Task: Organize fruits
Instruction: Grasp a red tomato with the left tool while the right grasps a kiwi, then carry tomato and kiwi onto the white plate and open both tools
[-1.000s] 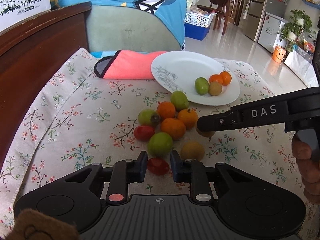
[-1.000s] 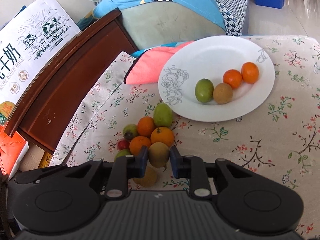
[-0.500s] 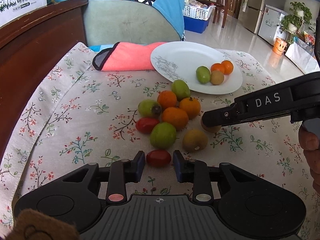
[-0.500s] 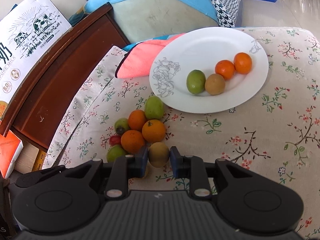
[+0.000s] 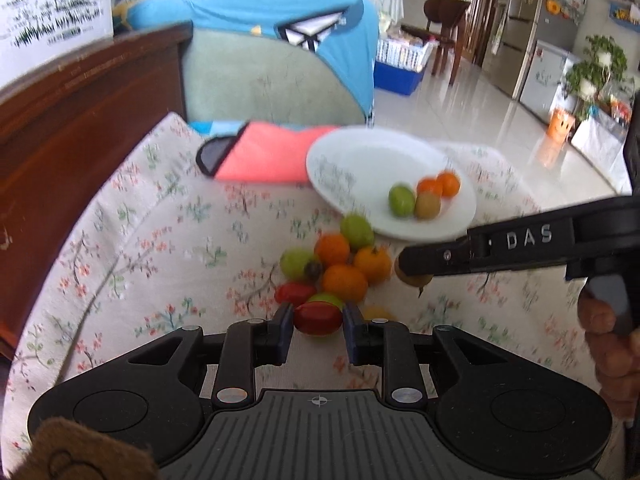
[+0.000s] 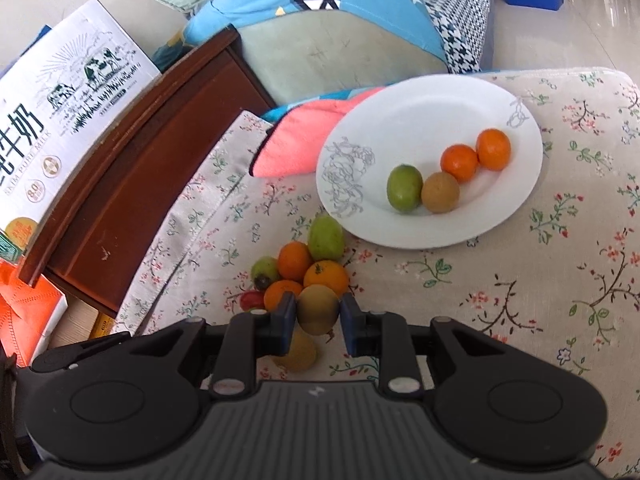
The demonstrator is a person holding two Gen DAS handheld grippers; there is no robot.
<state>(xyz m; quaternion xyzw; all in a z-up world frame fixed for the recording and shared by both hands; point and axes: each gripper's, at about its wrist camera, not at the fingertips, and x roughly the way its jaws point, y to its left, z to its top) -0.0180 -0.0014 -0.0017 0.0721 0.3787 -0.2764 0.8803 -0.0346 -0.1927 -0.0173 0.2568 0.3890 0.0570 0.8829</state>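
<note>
1. Floral cloth [image 6: 520, 280] covers the desk under both cameras; behind it stand a dark wooden board, a milk carton [image 6: 60, 128] and a blue-draped seat.
2. Furthest left in my left view, a pink cloth [image 5: 264, 156] lies on the desk, touching the far rim of the white plate [image 5: 360, 156].
3. My left claw [image 5: 318, 320] pinches a red tomato [image 5: 318, 318] between its pads, with the loose pile just beyond it.
4. That pile [image 6: 304, 268] of oranges, green fruits and another small tomato sits on the cloth just short of the plate's near rim.
5. My right claw [image 6: 318, 312] is clamped on a brown kiwi [image 6: 318, 309]; a second yellowish fruit [image 6: 298, 350] lies on the cloth below it.
6. To the right, the plate already carries a green fruit [image 6: 404, 188], a brown kiwi-like one and two oranges, all close together.
7. I judge the step in hand to be carrying: both fruits are gripped, neither is over the plate yet.
8. Next I would need to bring each claw forward over a bare part of the plate, lower it, then release gently so the round fruit does not roll off or knock the four there.
9. Both claws head for one plate, so I'd go in turn.
</note>
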